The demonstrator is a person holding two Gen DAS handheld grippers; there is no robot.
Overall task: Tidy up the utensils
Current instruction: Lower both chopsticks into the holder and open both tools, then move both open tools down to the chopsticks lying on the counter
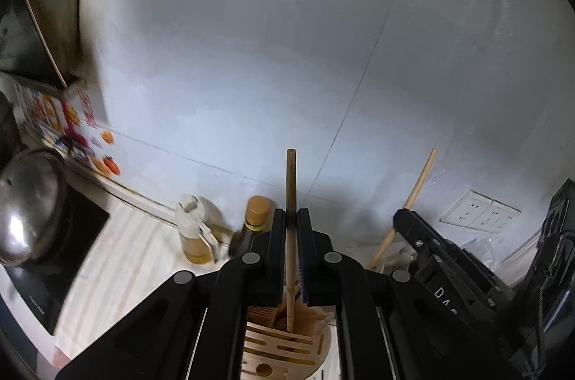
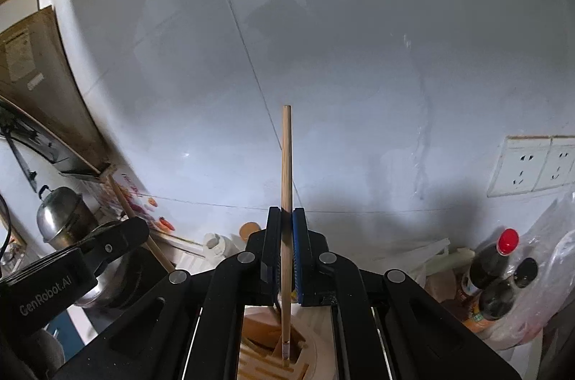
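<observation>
Both jaws clamped on upright chopstick point(image 1: 291, 200) point(image 2: 286, 182) each, tips over wooden holder point(image 1: 284, 347).

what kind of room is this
Most likely a home kitchen: a steel pot on a cooktop, oil and sauce bottles on the counter, and a wooden utensil holder beneath the grippers.

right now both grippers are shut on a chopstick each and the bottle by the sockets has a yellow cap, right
Not quite: the cap is red. The right wrist view shows the dark bottle below the sockets with a red cap. The rest holds: the left gripper and right gripper are each shut on a chopstick.
</observation>
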